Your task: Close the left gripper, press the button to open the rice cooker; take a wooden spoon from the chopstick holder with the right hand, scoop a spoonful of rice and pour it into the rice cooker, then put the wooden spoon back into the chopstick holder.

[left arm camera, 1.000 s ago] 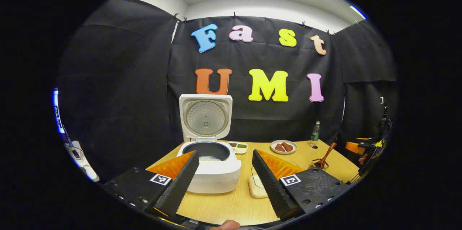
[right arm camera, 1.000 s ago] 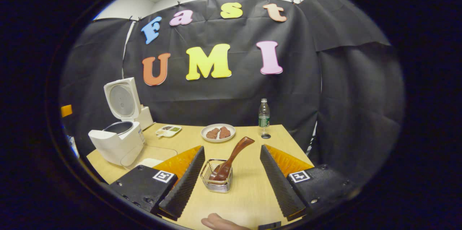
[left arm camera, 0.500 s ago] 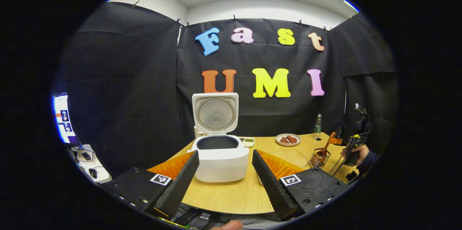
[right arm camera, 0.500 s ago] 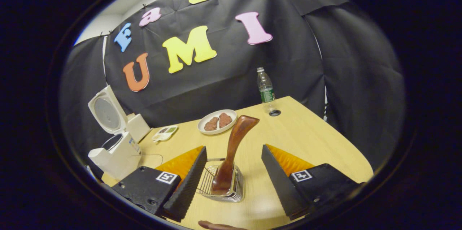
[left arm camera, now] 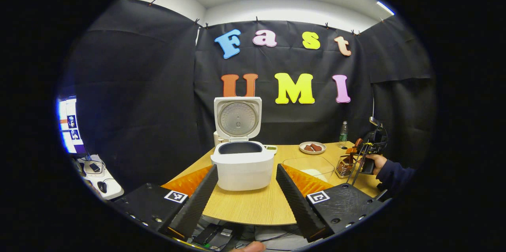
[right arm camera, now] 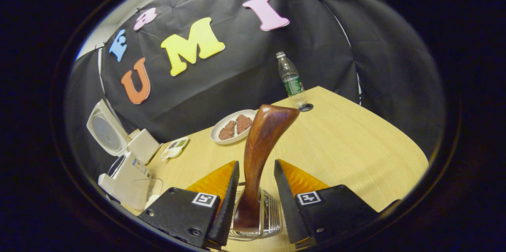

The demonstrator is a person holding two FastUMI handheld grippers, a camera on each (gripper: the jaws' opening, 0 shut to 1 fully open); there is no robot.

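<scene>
Rice cooker [left arm camera: 242, 163] already open, lid up, at table's left. Right gripper [right arm camera: 256, 188] narrowed around wooden spoon [right arm camera: 259, 153] standing in chopstick holder [right arm camera: 269, 222] — contact apparently not yet made. Left gripper [left arm camera: 246, 192] wide, idle. Next — clamp handle, lift straight up.

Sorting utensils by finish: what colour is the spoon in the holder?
Dark reddish-brown wooden spoon, clearest in the right gripper view.

Glossy wooden spoon [right arm camera: 259, 153], wire-metal chopstick holder [right arm camera: 270, 220], matt wood-grain table [right arm camera: 348, 153].
</scene>
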